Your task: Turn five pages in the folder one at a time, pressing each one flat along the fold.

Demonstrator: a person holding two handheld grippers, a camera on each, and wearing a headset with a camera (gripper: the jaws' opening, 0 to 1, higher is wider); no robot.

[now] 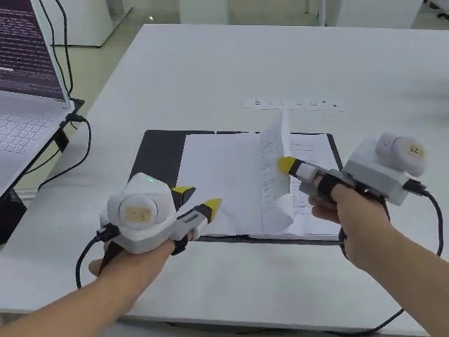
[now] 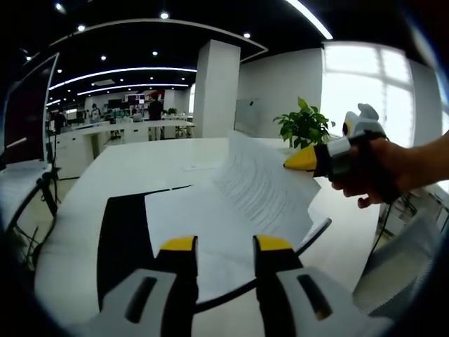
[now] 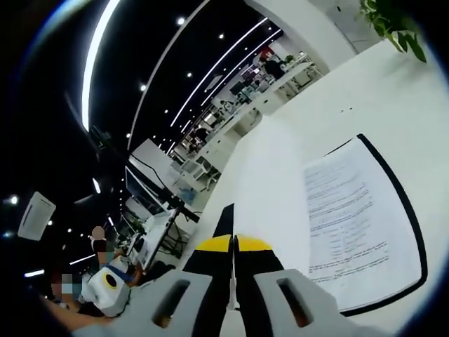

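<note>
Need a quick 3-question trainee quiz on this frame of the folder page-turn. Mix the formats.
1. True or false: the right gripper is shut on a page that stands lifted off the open folder.
2. Multiple choice: the left gripper is A) open and holding nothing, B) shut on the page, C) shut on the folder's cover.
3. Fill in: at the far left of the head view stands an open ____.
Key: 1 true; 2 A; 3 laptop.
</note>
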